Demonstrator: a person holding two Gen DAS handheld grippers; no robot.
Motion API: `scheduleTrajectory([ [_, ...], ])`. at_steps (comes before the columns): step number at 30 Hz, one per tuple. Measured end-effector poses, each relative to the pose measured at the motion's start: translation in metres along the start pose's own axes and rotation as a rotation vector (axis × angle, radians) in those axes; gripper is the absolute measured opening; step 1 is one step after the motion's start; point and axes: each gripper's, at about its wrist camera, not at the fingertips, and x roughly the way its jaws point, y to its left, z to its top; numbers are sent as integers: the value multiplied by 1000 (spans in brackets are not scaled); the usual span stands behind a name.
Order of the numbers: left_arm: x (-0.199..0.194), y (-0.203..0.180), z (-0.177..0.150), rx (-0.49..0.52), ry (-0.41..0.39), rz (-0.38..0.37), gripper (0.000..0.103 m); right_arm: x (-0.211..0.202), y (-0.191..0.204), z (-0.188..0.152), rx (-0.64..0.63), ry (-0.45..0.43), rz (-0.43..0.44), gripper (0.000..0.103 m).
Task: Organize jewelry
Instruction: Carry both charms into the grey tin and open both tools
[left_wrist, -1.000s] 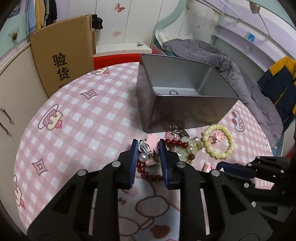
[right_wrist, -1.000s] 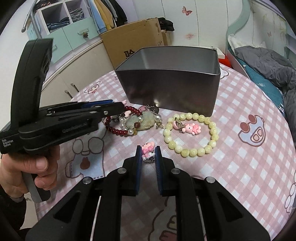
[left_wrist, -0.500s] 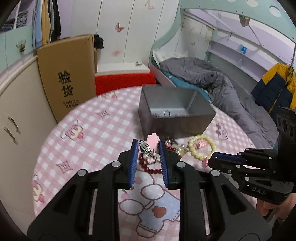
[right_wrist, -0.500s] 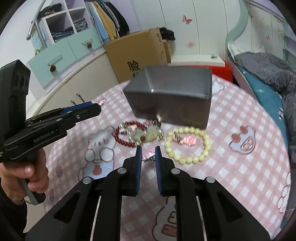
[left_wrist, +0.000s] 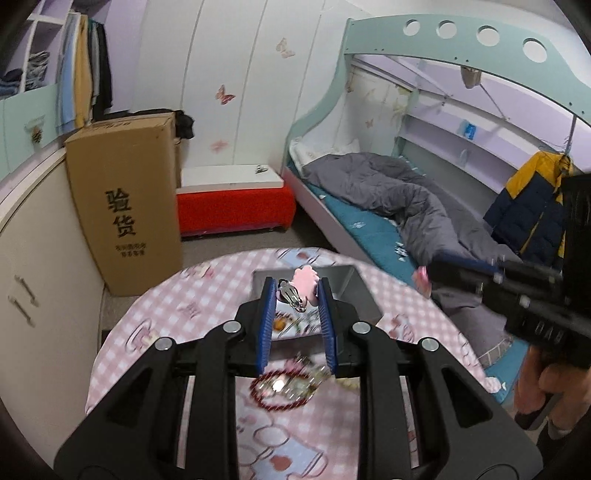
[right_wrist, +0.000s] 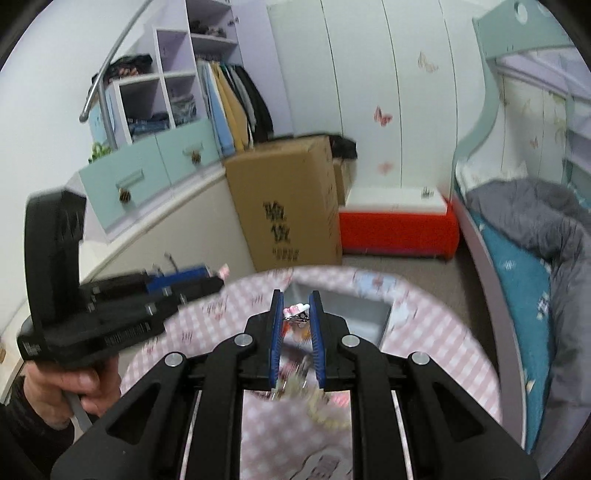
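Left gripper (left_wrist: 296, 295) narrowed onto pink flower-shaped clip with silver metal clasp (left_wrist: 300, 286), held above round table with pink checked cartoon cloth (left_wrist: 147, 325). Right gripper (right_wrist: 296, 313) pinching small pink-and-white charm with metal clip (right_wrist: 295, 313). Open grey rectangular metal tin (left_wrist: 354, 291) on table beyond both sets of fingertips. Dark red bead bracelet (left_wrist: 280, 389) and pale yellow bead bracelet (right_wrist: 325, 413) lie on cloth just near side of tin, blurred.
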Motion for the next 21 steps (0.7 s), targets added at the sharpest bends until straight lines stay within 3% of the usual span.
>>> scheduleTrajectory([
  [8,16,-16,34,0,4,-31,23,7,-21,34,41,-30,2,12],
  [16,31,-21,43,10,24,-11,24,46,-39,30,113,58,-6,15],
  [17,33,-20,43,11,30,-4,39,52,-43,27,134,72,-12,21],
  [18,36,-19,43,13,39,18,58,56,-48,25,161,82,-16,46],
  [19,35,-19,42,13,26,47,90,58,-52,23,181,82,-23,81],
  [21,28,-15,40,13,-17,78,94,55,-62,18,235,49,-46,95],
])
